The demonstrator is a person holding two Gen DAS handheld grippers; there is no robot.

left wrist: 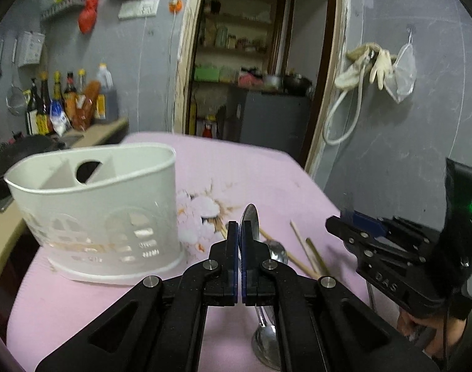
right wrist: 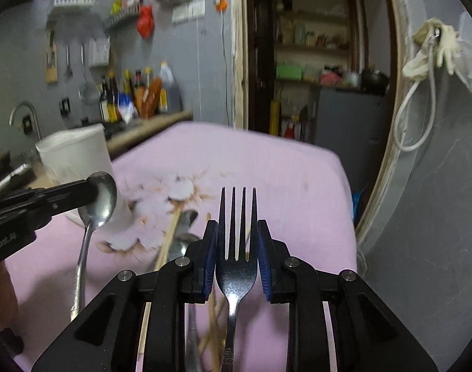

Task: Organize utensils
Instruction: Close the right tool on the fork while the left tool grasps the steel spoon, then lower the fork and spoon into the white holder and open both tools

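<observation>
Pink surface (left wrist: 266, 179) by a grey-walled kitchen doorway; left hand-held gripper (left wrist: 239, 232) clamps a spoon (left wrist: 249, 217) right of the white caddy (left wrist: 93, 204), right hand-held gripper (right wrist: 237, 241) pinches a fork (right wrist: 238, 248)

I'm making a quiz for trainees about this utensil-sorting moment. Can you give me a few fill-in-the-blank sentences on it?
1. The left gripper is shut on a metal ____.
2. The right gripper holds a steel fork with ____ tines.
3. The white plastic utensil caddy stands on a ____ tablecloth.
4. Wooden ____ lie on the cloth near a loose spoon.

Missing words: spoon; four; pink; chopsticks
</observation>
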